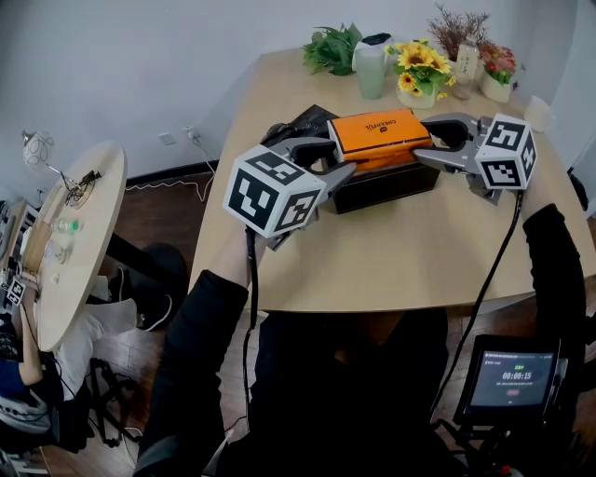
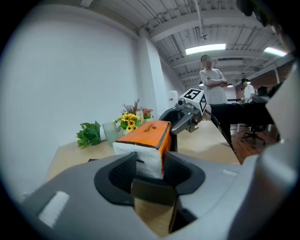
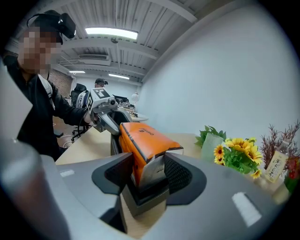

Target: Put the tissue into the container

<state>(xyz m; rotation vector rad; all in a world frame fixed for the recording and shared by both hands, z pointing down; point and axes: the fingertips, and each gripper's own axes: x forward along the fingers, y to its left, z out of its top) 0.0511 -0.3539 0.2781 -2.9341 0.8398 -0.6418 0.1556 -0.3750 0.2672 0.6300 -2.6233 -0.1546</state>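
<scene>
One clamped tissue pack [image 1: 377, 130] spans left tongs [image 1: 341, 161] and right tongs [image 1: 426, 145].

A plain white wall [image 1: 112, 65] is seen behind a light wooden table [image 1: 400, 261]. Along the table's far edge a leafy green plant [image 1: 333, 48], a pale green cup [image 1: 371, 70], sunflowers [image 1: 421, 65] and dried twigs [image 1: 456, 26] are set. To the left a dark wooden floor [image 1: 163, 210] is shown, where a round wooden side table [image 1: 88, 224] is placed, and a wall socket [image 1: 168, 139] is fixed low on the wall. The beamed ceiling [image 2: 178, 23] is lit by long strip lights [image 2: 205, 48], and an office chair [image 2: 255, 133] is seen farther off.
</scene>
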